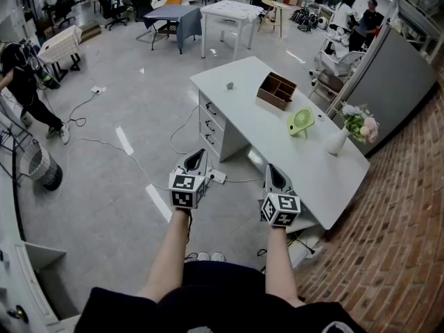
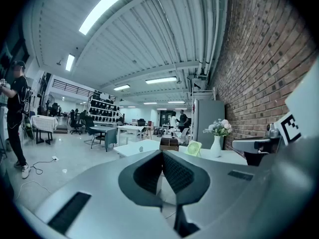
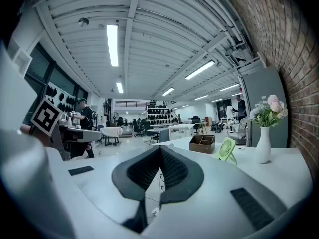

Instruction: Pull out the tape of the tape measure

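Observation:
A long white table [image 1: 277, 141] stands ahead of me. On its far end lies a small grey object [image 1: 229, 86], too small to tell for sure as the tape measure; the left gripper view shows it as a speck [image 2: 141, 149]. My left gripper [image 1: 198, 153] hangs in the air in front of the table's drawer side, jaws shut and empty [image 2: 162, 156]. My right gripper [image 1: 270, 169] hovers near the table's near edge, also shut with nothing in it [image 3: 160, 151]. Both are well short of the grey object.
On the table stand a wooden divided box [image 1: 276, 90], a small green fan [image 1: 301, 122] and a white vase of flowers [image 1: 338, 141]. Drawers [image 1: 211, 125] face the floor side. Cables and a power strip [image 1: 217, 176] lie on the floor. A brick wall [image 1: 402, 207] runs along the right.

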`<state>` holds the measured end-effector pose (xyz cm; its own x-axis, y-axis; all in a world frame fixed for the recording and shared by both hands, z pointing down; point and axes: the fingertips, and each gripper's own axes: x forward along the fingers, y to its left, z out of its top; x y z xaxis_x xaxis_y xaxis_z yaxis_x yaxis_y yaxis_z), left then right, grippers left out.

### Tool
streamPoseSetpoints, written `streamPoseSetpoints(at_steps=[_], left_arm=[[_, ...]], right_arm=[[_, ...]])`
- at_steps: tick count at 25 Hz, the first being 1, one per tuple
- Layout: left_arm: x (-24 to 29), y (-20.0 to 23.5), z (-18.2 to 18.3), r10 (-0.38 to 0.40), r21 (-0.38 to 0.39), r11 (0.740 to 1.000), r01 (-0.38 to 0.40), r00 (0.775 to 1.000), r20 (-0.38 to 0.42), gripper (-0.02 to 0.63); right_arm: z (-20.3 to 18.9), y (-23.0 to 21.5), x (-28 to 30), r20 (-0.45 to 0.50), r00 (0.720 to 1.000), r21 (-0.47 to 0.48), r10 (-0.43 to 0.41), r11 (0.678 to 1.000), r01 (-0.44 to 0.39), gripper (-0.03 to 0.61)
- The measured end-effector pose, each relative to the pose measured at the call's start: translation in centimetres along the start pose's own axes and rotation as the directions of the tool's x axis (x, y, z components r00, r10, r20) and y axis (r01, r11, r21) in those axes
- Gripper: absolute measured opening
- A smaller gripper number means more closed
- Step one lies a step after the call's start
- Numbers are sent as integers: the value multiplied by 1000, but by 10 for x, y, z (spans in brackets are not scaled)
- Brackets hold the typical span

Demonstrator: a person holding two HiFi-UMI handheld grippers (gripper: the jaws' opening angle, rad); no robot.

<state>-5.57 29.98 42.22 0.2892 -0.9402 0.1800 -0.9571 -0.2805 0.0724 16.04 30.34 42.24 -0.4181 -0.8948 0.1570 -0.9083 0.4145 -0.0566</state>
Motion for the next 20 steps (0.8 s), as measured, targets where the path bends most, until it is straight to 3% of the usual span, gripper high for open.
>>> streamPoseSetpoints(at_steps=[20], left_arm=[[3,12,-17,-13,-23,1000,12,999,-30,23]], right_arm=[[-9,11,9,-7,1000,3,11,1000,-11,2]])
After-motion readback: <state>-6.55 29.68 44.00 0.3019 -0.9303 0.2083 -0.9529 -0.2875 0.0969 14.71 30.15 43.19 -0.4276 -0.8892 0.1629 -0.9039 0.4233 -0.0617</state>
